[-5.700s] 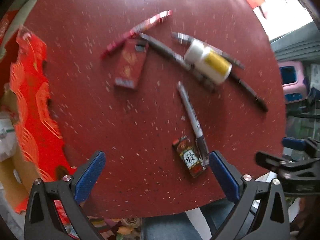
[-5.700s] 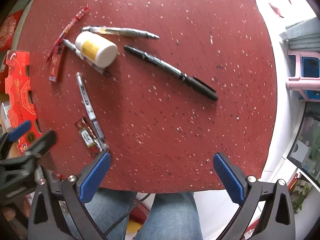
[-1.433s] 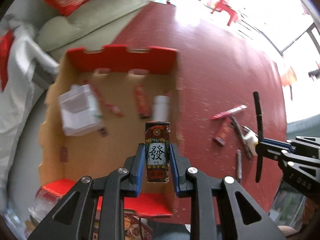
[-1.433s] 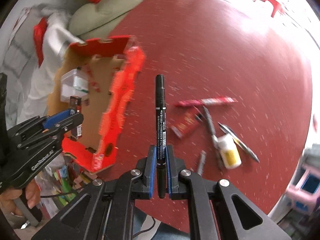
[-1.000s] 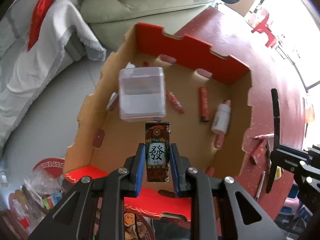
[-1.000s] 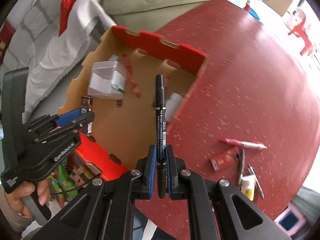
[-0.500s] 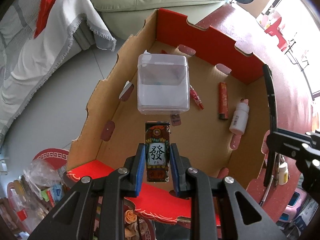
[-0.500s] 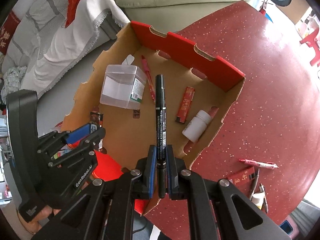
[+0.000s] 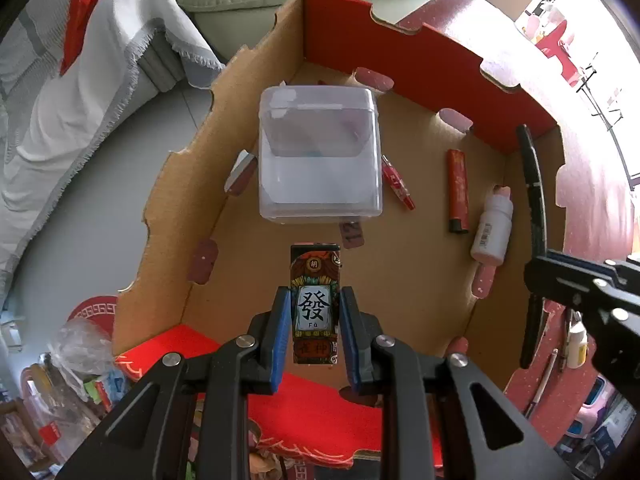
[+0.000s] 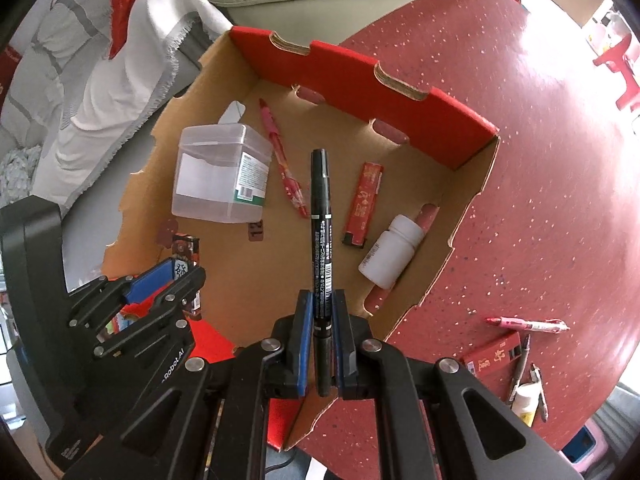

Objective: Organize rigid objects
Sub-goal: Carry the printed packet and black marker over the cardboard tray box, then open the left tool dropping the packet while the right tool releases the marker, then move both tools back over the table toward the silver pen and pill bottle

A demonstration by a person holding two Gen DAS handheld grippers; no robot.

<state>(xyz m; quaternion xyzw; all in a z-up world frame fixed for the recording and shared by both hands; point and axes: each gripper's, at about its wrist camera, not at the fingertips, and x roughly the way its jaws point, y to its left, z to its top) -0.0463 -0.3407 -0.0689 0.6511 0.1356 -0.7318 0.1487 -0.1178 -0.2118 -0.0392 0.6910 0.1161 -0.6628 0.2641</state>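
Observation:
My left gripper points down into a cardboard box with red outer walls. It is shut on a small dark lighter with a white character label. My right gripper is shut on a black marker, held over the box's middle. In the right wrist view the left gripper and its lighter hang over the box's near left corner. The right gripper and marker show at the right edge of the left wrist view.
In the box lie a clear lidded container, a red pen, a red pack and a white bottle. On the red speckled table lie a pink pen, a red pack, pens and a small bottle. A sofa stands beyond.
Both grippers left the table holding the lighter and the marker, came over the box, and have sunk closer to its floor. Neither grip has changed.

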